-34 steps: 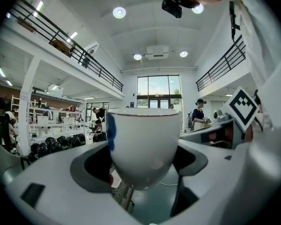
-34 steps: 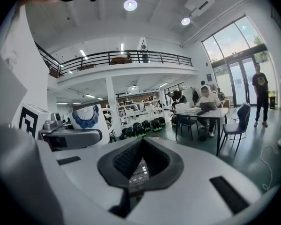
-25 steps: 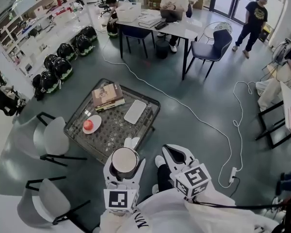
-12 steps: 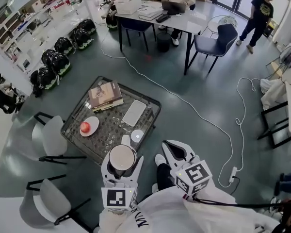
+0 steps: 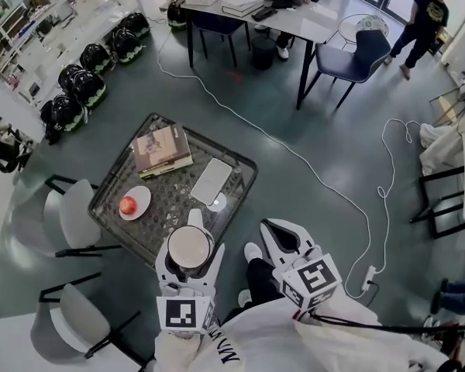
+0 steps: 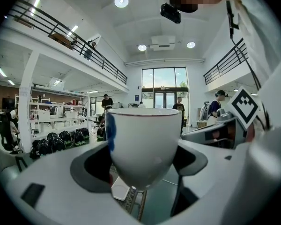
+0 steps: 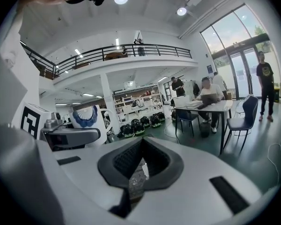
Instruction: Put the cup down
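**Cup hangs over the near edge of the low table, not yet set down**

The cup, white with a blue mark on its side, stands upright in my left gripper. Its two jaws pinch the bowl from either side, as the left gripper view shows plainly. Seen from the head view, the cup floats above the near corner of the low mesh-topped table, clear of the top and touching nothing.

A second ago the gripper's tip covered the spot just beyond the cup. Now a small white saucer lies in the open there, a little far and right of the cup. The whole table has also slid toward the far left of the picture. I read that as the head camera shifting and the cup easing back a touch. The landing place is now in sight, and I judge the lowering still lies ahead.

Farther out on the table sit a white slab, a stack of books at the far side and, to the left, a plate carrying an apple.

My right gripper waits to the right of the cup, its jaws pressed together on nothing.
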`<state>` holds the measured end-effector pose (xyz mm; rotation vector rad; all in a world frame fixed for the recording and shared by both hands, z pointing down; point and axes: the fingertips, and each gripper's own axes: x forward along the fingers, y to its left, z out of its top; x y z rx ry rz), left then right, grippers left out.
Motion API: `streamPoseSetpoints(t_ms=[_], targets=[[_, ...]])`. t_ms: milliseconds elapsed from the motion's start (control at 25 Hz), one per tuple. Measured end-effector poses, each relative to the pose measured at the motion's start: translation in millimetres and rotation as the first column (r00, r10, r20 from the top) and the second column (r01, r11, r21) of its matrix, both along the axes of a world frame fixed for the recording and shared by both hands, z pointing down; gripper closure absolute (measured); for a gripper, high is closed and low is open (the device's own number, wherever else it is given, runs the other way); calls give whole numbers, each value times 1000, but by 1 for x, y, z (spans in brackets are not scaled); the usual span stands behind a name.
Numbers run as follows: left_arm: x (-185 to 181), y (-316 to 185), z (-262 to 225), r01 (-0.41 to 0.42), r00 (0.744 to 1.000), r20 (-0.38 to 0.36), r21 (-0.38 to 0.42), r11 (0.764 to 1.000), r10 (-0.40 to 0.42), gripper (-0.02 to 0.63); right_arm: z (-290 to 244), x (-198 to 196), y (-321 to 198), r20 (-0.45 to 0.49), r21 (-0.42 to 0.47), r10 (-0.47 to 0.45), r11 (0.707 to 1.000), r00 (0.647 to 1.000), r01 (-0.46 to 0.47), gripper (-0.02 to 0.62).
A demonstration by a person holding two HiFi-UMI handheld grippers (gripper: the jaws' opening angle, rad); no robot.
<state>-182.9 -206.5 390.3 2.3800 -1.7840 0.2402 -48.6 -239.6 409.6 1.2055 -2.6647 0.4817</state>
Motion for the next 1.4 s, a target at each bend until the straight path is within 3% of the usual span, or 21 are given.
streamPoseSetpoints(t_ms=[600, 1400], targets=[[-15, -92, 56, 15, 1000, -10, -47, 999, -15, 215, 37, -11, -86, -25, -33, -9, 999, 1000, 8, 589], [-23, -192, 171, 19, 999, -24, -111, 994, -22, 215, 125, -20, -179, -39, -86, 26, 996, 999, -30, 589]])
